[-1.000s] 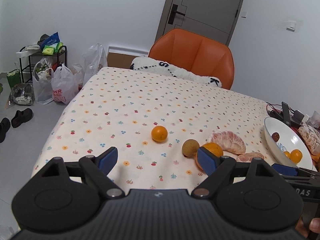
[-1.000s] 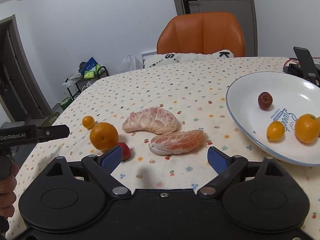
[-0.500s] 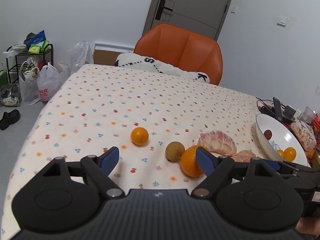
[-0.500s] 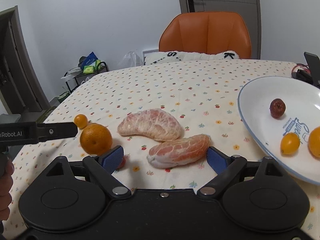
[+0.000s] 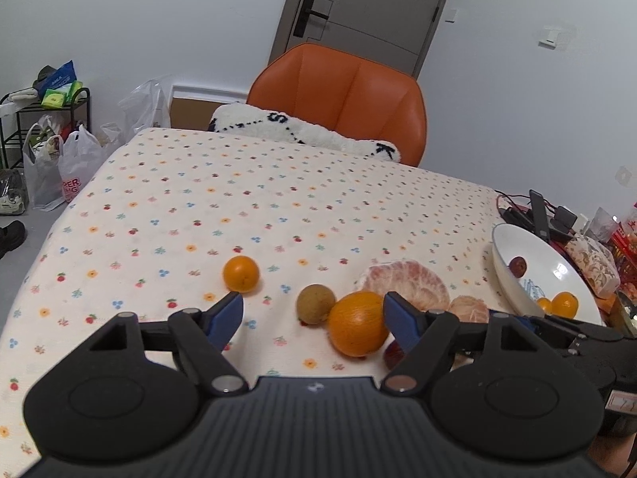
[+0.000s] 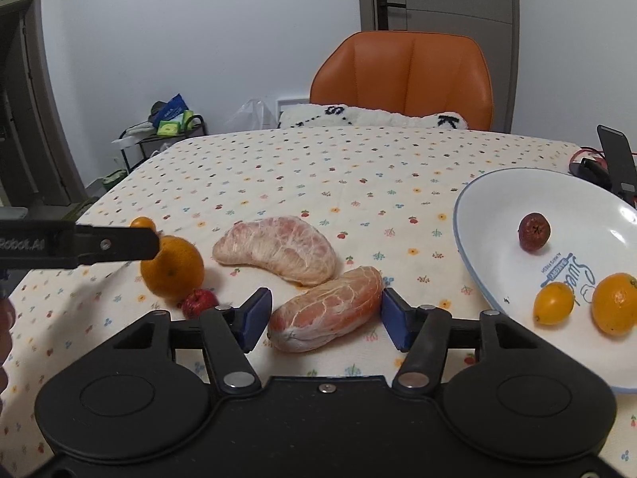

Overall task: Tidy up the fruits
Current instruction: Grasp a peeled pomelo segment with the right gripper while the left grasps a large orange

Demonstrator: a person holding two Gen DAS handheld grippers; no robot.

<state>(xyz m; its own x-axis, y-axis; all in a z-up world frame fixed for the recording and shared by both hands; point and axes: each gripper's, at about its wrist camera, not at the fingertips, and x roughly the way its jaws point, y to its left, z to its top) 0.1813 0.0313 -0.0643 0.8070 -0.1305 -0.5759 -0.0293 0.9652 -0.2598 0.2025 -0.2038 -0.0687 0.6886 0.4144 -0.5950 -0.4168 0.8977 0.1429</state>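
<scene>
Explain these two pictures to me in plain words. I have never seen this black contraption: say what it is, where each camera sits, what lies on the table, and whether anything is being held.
There is no robot here. A person holds two hand grippers, each with a camera looking forward along its two blue-padded fingers.

The left wrist view shows the left gripper, open and empty, with a large orange between its fingers, near the right one. The right wrist view shows the right gripper, open around the nearer peeled pomelo segment, not clamped.

On the flowered tablecloth also lie a second pomelo segment, a small orange, a brown round fruit and a small red fruit. The white plate holds a dark red fruit and two orange ones.

Nothing is held.
</scene>
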